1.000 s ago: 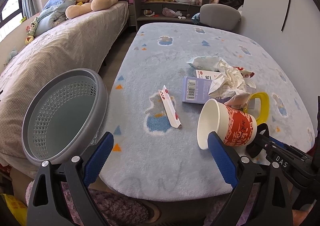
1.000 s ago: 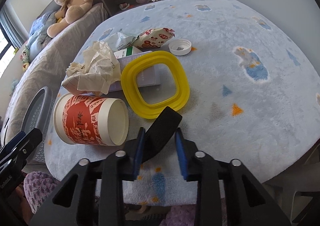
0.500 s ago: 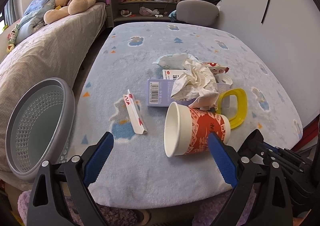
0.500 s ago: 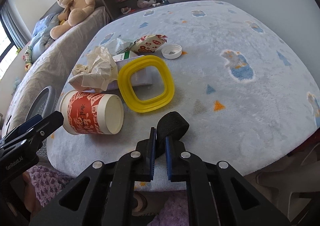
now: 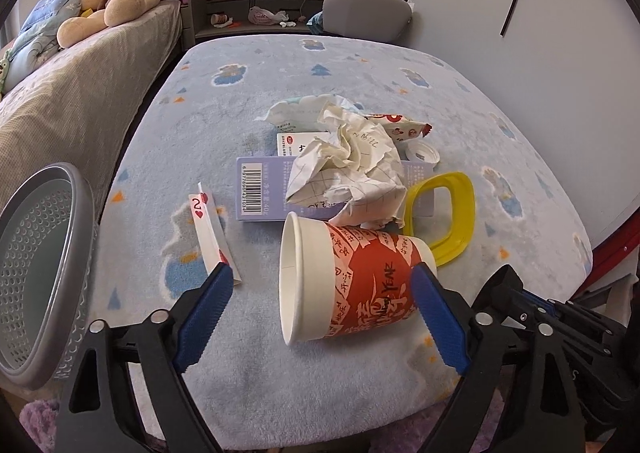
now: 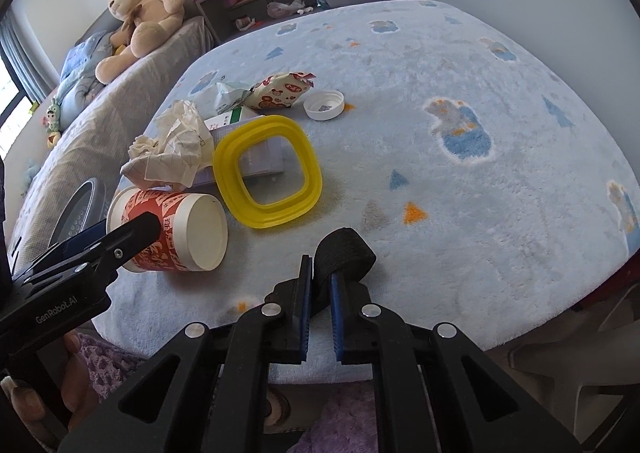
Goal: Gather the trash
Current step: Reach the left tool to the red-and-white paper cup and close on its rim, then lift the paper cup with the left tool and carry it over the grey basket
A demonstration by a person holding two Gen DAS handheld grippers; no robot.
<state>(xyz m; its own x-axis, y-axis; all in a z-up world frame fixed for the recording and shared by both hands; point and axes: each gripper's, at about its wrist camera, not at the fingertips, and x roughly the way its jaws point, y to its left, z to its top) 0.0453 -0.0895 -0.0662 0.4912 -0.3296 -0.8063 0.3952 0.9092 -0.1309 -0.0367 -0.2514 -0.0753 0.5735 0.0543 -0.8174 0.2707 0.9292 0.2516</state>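
The toppled red-printed paper cup (image 5: 352,281) is straddled by the wide-spread left gripper (image 5: 320,313) for pickup, while a black strap loop (image 6: 344,253) is pinched by the right gripper (image 6: 320,293) at 6 o'clock.

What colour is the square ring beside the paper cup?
Yellow ring; right wrist view shows it best.

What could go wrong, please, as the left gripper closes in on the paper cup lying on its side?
The left gripper stands open around the paper cup; thin walls may crush or the cup may roll away. The crumpled paper rests against the cup and could tumble when it lifts. The right gripper already pinches a black strap.
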